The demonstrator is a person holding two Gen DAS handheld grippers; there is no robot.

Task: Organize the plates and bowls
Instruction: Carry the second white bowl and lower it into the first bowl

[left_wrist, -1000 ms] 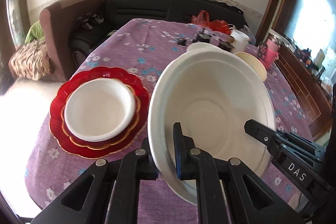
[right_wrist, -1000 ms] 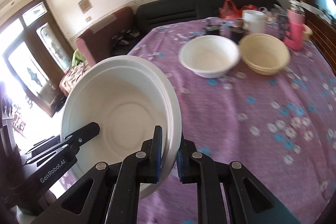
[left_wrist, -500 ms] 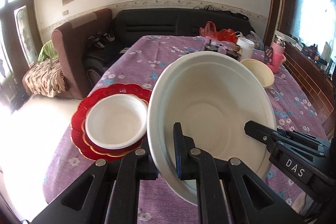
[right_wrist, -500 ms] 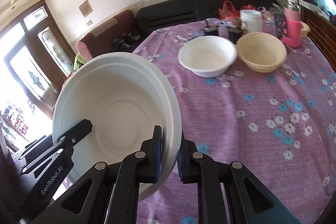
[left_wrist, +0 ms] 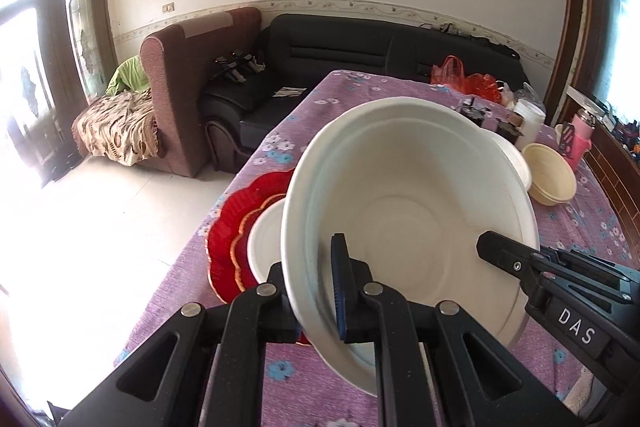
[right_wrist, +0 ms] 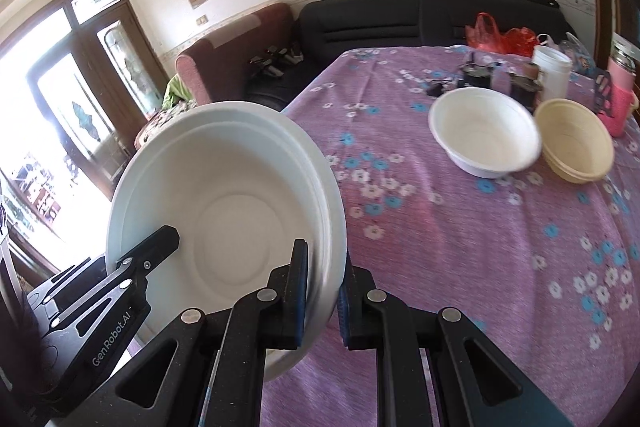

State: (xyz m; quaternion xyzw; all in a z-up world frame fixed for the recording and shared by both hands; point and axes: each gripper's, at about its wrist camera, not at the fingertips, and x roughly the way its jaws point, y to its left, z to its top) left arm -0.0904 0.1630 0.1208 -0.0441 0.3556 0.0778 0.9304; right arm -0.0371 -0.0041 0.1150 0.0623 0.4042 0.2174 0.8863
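Note:
Both grippers hold one large white bowl [left_wrist: 412, 215] in the air above the purple flowered table [right_wrist: 460, 239]. My left gripper [left_wrist: 316, 291] is shut on its near left rim. My right gripper [right_wrist: 324, 291] is shut on the opposite rim of the bowl [right_wrist: 224, 211]; its finger [left_wrist: 516, 263] shows in the left wrist view. Red scalloped plates [left_wrist: 236, 223] with a small white bowl [left_wrist: 264, 243] on them lie left of the held bowl. A white bowl [right_wrist: 484, 135] and stacked cream bowls [right_wrist: 576, 139] stand further back.
A pink flask [right_wrist: 620, 95], a white tub [right_wrist: 552, 71], dark jars [right_wrist: 476, 75] and a red bag [right_wrist: 496, 35] crowd the table's far end. A black sofa [left_wrist: 360, 47] and a brown armchair [left_wrist: 184, 83] stand beyond the table. The table's left edge drops to a light floor [left_wrist: 100, 235].
Both grippers have lifted the large white bowl higher and tilted back. The red plates now sit lower and partly behind the held bowl.

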